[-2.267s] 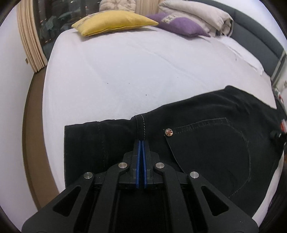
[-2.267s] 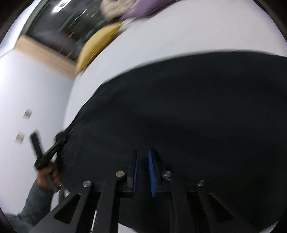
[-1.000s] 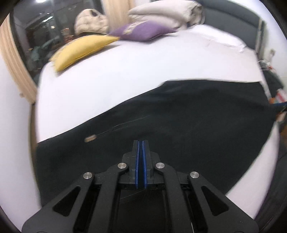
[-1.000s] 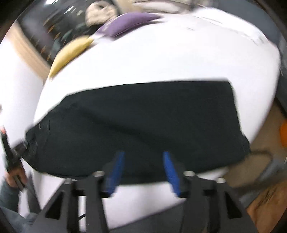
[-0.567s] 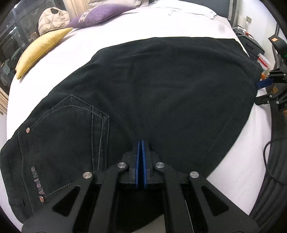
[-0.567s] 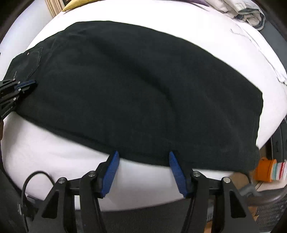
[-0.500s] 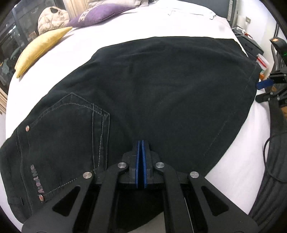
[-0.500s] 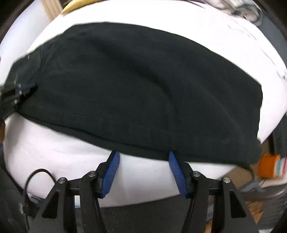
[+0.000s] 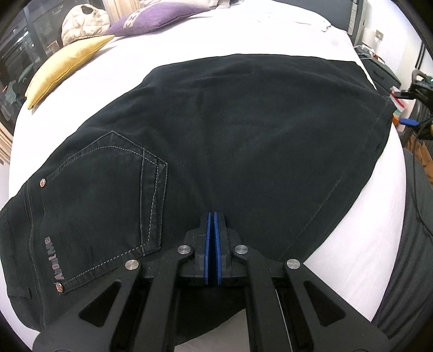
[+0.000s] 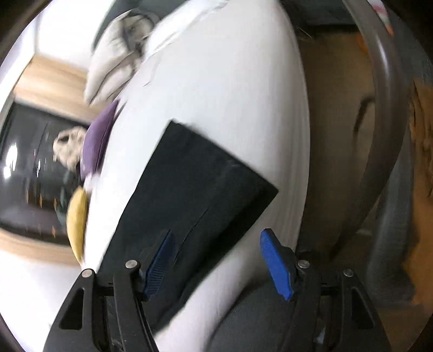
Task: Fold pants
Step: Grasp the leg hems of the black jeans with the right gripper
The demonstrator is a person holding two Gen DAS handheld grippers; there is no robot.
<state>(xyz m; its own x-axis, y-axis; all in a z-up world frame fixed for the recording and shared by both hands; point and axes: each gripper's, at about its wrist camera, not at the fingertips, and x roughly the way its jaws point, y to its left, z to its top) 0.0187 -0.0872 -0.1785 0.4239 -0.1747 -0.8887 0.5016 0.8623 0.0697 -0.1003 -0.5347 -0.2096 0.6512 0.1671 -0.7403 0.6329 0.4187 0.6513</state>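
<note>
Black pants (image 9: 243, 130) lie flat across the white bed (image 9: 189, 46), back pocket (image 9: 108, 195) up at the left and the leg ends at the right. My left gripper (image 9: 212, 216) is shut on the pants' near edge, where creases run out from the blue pads. In the blurred right wrist view, my right gripper (image 10: 216, 246) hovers over the pants' leg end (image 10: 205, 189) at the bed's edge. Its jaws are opening. The cloth lies below and between them, and the pads (image 10: 276, 262) do not press on it.
A yellow pillow (image 9: 65, 65), a purple pillow (image 9: 157, 19) and a beige quilted cushion (image 9: 81, 27) lie at the far side of the bed. The dark grey bed side (image 9: 406, 243) runs along the right, with brown floor (image 10: 338, 108) beyond.
The pants went from stretched and lifted to lying flat with the pocket side up. The right gripper rolled hard and swung to the leg end. The left gripper has stayed put for the last half second.
</note>
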